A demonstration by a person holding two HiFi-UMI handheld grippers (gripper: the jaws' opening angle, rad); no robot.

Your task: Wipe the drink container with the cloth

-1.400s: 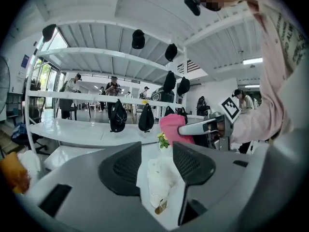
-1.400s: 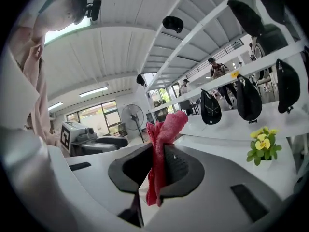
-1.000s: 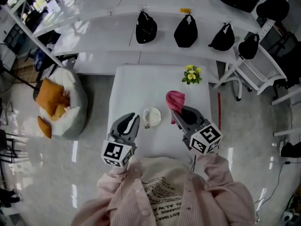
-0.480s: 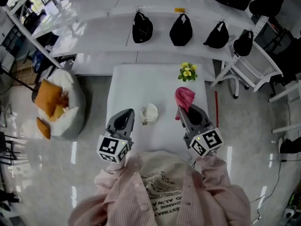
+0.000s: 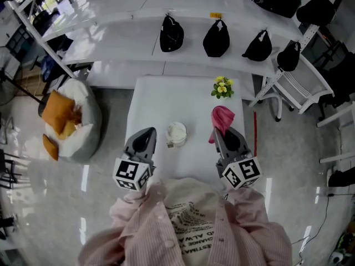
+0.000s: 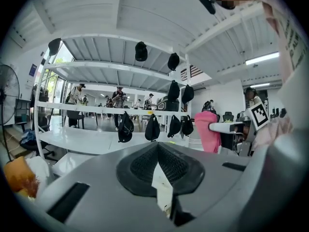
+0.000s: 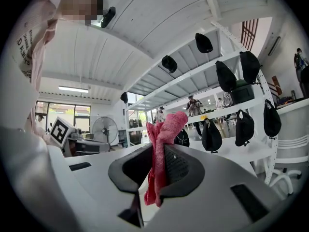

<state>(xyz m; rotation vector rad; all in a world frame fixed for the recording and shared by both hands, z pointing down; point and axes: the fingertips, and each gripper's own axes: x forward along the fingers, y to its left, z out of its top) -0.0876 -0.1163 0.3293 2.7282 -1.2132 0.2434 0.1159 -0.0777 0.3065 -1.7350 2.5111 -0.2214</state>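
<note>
A small white drink container stands on the white table, between my two grippers and touched by neither. My left gripper hovers to its left with the jaws shut and nothing in them; in the left gripper view the pads meet. Right of the cup, my right gripper is shut on a pink cloth. The cloth stands up bunched between the pads of that gripper. From the left gripper view the pink cloth shows off to the right.
A pot of yellow flowers sits at the table's far right corner. Beyond the table, black bags hang along white shelves. A white beanbag with orange cushions lies on the floor at the left, and a white chair stands at the right.
The right gripper has carried the pink cloth to the right, further from the cup. The left gripper's jaws, slightly apart a second ago, are closed.
</note>
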